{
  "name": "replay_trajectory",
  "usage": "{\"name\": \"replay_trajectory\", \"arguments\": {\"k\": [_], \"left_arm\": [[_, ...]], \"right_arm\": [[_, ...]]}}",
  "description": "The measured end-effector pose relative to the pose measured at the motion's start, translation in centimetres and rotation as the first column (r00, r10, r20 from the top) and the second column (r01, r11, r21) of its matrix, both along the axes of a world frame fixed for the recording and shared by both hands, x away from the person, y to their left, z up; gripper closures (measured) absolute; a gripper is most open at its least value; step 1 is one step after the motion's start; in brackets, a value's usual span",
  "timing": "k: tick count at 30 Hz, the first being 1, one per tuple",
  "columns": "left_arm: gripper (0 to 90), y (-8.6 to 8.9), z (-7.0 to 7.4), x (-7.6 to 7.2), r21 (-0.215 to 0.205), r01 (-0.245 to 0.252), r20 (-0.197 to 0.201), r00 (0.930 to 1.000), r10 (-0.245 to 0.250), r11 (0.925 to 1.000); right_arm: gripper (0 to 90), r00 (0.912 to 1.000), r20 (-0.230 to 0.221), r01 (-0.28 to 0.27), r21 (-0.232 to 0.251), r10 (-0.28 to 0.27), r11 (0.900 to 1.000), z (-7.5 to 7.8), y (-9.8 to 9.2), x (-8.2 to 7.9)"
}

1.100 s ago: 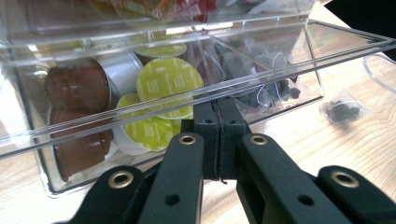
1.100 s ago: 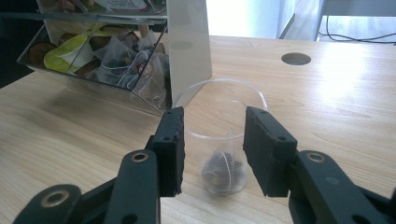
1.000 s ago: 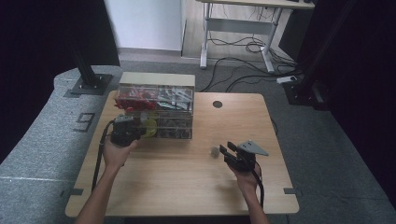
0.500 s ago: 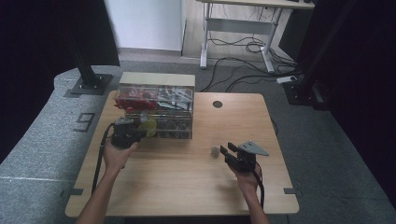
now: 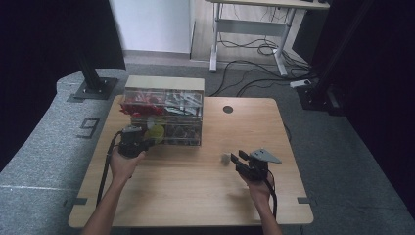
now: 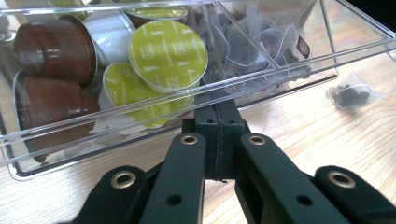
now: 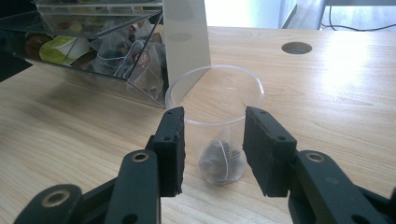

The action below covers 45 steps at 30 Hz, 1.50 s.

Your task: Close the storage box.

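A clear plastic organiser [image 5: 164, 115] stands at the table's back left, its lower drawer [image 6: 116, 126] pulled out. The drawer holds yellow-green capsules [image 6: 168, 53], brown capsules [image 6: 56, 46] and tea bags [image 6: 261, 42]. My left gripper [image 5: 142, 142] [image 6: 218, 112] is shut, pads pressed together, tips at the drawer's lower front edge. A clear cup [image 7: 215, 93] [image 5: 225, 158] with one tea bag [image 7: 219, 158] at its bottom stands on the table between the jaws of my right gripper [image 7: 214, 149] [image 5: 235, 160], whose pads sit against its sides.
A loose tea bag [image 6: 350, 93] lies on the wood right of the drawer. The table [image 5: 195, 196] has a round cable hole [image 5: 228, 109] at the back. Beyond it stand a desk frame [image 5: 244, 29] and floor cables.
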<state>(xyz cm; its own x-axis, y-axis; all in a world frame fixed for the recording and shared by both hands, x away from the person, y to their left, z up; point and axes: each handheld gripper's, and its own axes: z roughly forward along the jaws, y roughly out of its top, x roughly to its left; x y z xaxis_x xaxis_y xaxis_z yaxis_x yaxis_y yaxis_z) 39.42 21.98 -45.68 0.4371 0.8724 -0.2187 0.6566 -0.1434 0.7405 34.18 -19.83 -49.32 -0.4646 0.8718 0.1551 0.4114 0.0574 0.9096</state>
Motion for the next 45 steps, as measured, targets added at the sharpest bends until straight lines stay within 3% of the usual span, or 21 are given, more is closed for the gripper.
{"name": "replay_trajectory", "arguments": {"k": [14,45], "left_arm": [[90.0,0.0,-1.6,0.3,-0.007,0.001,-0.039,0.9992,-0.001,1.0000],[90.0,-0.1,-2.7,0.8,-0.015,0.020,-0.077,0.9968,-0.021,0.9997]], "right_arm": [[58.5,0.9999,-0.012,0.004,-0.004,-0.004,1.000,-0.4,-0.1,0.1],[58.7,0.9999,-0.010,-0.003,-0.009,0.003,1.000,-0.5,-0.1,0.0]]}}
